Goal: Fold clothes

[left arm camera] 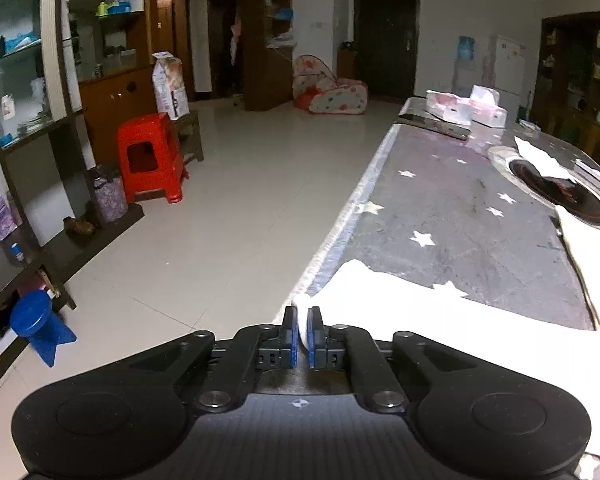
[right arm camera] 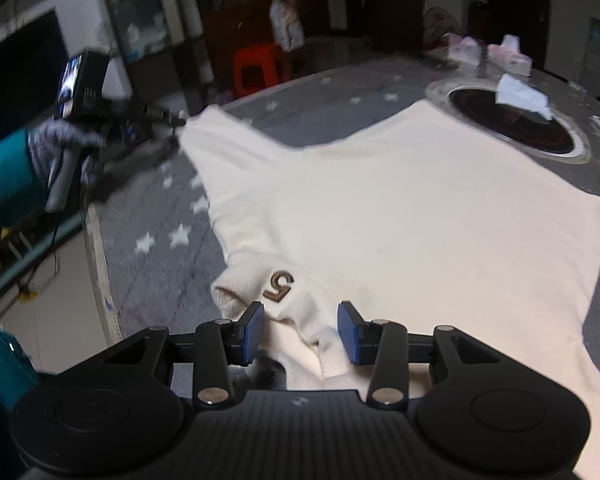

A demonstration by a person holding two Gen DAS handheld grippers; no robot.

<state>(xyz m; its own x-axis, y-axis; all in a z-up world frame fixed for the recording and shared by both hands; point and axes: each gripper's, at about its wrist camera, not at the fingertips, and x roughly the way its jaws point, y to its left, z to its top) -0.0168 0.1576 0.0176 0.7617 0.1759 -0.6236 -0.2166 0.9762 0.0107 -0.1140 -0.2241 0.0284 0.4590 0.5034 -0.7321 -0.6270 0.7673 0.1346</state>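
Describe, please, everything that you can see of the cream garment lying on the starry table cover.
The cream garment looks like a soft knit top, spread mostly flat on the grey starry cover. A brown embroidered "5" sits on its folded neck part. One sleeve stretches toward the table edge, its end pinched in the shut left tongs. The open right tongs straddle the neck fold. Its far edge reaches the round dark inset.

Cream sweater (right arm camera: pixel 400 208): soft matt knit cloth; floor (left arm camera: pixel 228 216): glossy tile.
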